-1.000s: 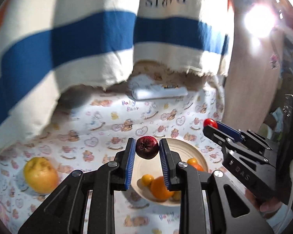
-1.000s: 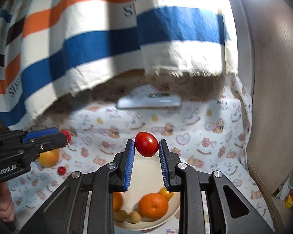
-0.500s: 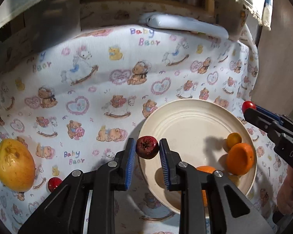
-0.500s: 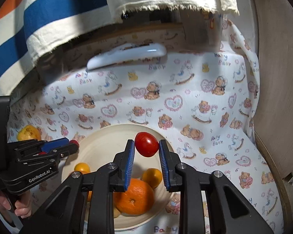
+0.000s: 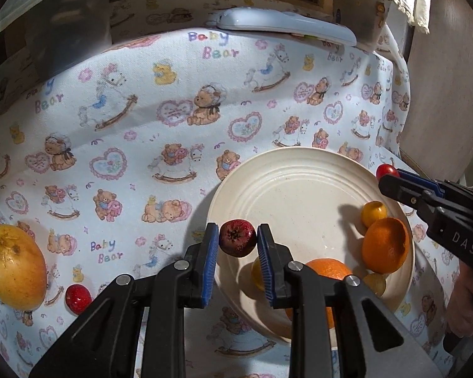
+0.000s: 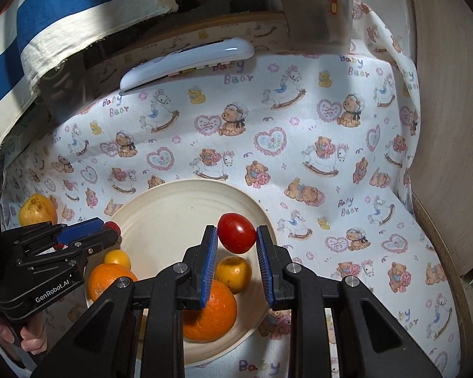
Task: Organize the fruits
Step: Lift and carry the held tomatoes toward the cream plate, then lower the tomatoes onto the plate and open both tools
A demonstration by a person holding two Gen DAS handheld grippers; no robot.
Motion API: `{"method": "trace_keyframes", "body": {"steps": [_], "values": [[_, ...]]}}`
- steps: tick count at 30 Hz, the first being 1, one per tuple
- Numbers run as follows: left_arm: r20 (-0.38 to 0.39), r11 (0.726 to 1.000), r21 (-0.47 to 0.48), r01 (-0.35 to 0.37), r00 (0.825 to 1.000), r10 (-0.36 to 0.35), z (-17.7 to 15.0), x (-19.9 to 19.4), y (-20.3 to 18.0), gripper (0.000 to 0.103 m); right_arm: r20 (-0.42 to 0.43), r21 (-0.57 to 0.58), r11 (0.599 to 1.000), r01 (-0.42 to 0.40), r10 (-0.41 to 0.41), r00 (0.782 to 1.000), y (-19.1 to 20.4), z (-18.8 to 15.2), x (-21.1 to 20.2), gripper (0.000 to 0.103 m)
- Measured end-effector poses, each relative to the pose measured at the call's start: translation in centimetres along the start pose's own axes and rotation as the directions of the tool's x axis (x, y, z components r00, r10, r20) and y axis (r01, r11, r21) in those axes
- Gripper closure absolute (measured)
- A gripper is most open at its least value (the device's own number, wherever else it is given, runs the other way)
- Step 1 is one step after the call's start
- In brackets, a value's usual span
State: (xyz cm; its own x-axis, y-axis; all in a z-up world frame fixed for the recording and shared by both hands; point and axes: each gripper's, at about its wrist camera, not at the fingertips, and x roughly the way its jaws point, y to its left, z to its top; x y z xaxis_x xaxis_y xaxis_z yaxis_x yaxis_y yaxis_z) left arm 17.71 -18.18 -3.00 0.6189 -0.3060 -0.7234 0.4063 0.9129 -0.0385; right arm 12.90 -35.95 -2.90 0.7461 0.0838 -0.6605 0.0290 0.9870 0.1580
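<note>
Evidently both hands are mid-delivery, each carrying one small fruit toward the cream plate (image 5: 287, 170). The left claw (image 5: 238, 245) is clenched on a dark red fruit (image 5: 237, 242), pinched between its blue pads and hanging over the plate's near-left rim rather than its middle, probably because the near side already holds two oranges (image 5: 384, 245) and a few small yellow fruits (image 5: 374, 213). The right claw (image 6: 236, 236) grips a glossy red tomato (image 6: 236, 232), poised above the plate's right half, over a yellow fruit and the big orange (image 6: 209, 315). Neither fruit touches the plate; both look set for a release onto the bare far half. Off the plate, on the printed cloth (image 5: 173, 119) covering the bench, a large yellow fruit (image 5: 14, 267) and a small red one (image 5: 78, 297) lie at the left, seemingly awaiting collection. A white remote (image 6: 189, 63) rests at the back edge, well apart.
</note>
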Motion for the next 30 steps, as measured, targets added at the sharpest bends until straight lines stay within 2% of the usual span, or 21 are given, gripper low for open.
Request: {"method": "trace_keyframes", "body": {"steps": [10,16,20,24,30], "values": [[0.004,1.0,0.011,-0.015,1.0,0.015,-0.4,0.1,-0.5,0.079,-0.045,0.001,1.0,0.023,-0.023,0.999,-0.2,-0.2,1.0,0.076],[-0.003,0.999,-0.033,0.034,0.999,-0.034,-0.3,0.2,0.2,0.079,-0.07,0.004,0.999,0.048,-0.047,0.996,-0.5,-0.3,1.4,0.077],[0.008,0.999,-0.028,0.033,0.999,-0.033,-0.3,0.0,0.1,0.079,-0.073,0.017,0.999,0.04,-0.038,0.997,-0.7,-0.3,1.3,0.076],[0.019,0.998,-0.029,0.053,0.998,-0.053,-0.4,-0.5,0.0,0.067,-0.066,0.021,0.999,0.043,-0.042,0.997,-0.8,-0.3,1.1,0.076],[0.088,0.999,-0.012,0.053,0.995,-0.052,-0.2,-1.9,0.0,0.048,-0.044,0.026,0.999,0.037,-0.036,0.998,-0.9,-0.4,0.6,0.076]]}}
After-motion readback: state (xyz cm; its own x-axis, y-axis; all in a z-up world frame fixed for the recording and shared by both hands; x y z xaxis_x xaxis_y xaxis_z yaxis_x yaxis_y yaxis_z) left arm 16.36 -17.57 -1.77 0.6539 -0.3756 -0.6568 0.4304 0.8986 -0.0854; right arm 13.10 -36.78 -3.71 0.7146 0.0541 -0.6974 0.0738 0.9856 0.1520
